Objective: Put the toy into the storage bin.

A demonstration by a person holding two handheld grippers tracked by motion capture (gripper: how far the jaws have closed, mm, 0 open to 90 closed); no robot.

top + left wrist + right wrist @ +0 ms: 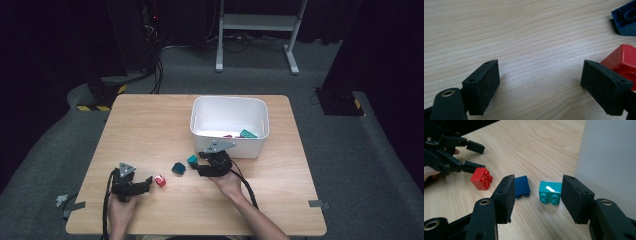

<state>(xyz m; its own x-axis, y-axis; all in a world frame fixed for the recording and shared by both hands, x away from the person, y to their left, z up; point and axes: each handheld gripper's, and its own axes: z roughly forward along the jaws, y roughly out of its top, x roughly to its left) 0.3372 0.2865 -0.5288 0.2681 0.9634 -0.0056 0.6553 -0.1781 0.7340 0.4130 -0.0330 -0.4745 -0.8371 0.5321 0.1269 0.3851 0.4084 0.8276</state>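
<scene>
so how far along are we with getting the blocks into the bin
Partly done: some blocks already lie in the white bin. The right gripper is open around the teal block, not gripping. Left: the teal, blue and red block; the left gripper is open beside the red.

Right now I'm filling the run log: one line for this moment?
right gripper: open, approaching teal brick | left gripper: open beside red brick | bin: partly filled

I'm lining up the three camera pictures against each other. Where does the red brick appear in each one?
High view: red brick low left of centre, by the left gripper.
Left gripper view: right edge, behind the right-hand jaw.
Right gripper view: left of centre.
Shared landmark: the dark blue brick beside it.
</scene>
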